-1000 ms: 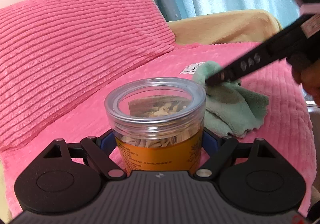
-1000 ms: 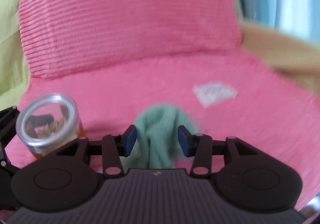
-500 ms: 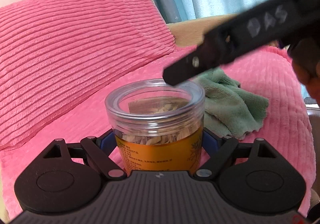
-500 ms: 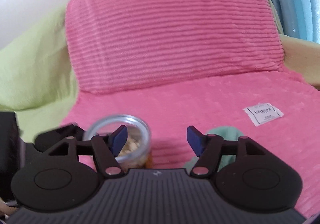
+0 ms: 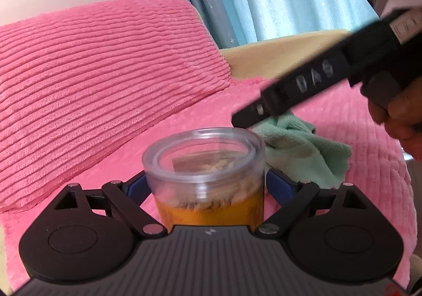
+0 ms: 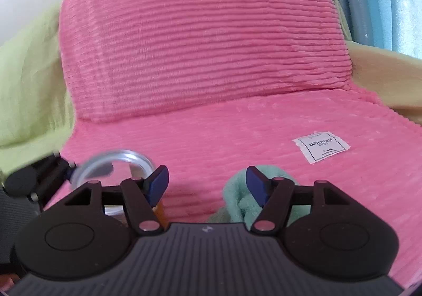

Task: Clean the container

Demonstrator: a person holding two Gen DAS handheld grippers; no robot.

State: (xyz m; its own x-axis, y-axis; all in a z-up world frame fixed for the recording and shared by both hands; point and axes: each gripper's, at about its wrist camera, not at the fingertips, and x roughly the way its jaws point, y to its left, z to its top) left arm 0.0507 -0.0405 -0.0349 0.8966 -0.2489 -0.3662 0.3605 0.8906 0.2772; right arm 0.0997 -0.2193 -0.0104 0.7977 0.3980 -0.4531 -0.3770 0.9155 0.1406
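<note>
The left gripper (image 5: 204, 186) was closed on the container (image 5: 204, 164), a clear plastic jar with an orange label on its lower part and pale dry pieces inside; its two blue pads pressed on the jar's sides at 9 and 3 o'clock. The jar stood upright in the middle of the left wrist view, over the pink blanket (image 5: 184, 121) that covered the seat. At about 2 o'clock from the jar, just beside it, a green cloth (image 5: 303, 148) lay crumpled on the blanket. Above the cloth the right gripper (image 6: 207, 185) came in from 2 o'clock as a dark bar, held by a hand (image 5: 401, 116) at the right edge. In the right wrist view this gripper was wide open, with nothing between its blue pads: the jar's rim was behind the left finger at 9 o'clock, and the cloth was behind the right finger at 3 o'clock. A white label (image 6: 320, 145) was sewn on the blanket at 2 o'clock. A pink ribbed cushion (image 6: 200, 40) stood behind, at 12 o'clock, and blue curtains (image 5: 277, 0) hung beyond it.
</note>
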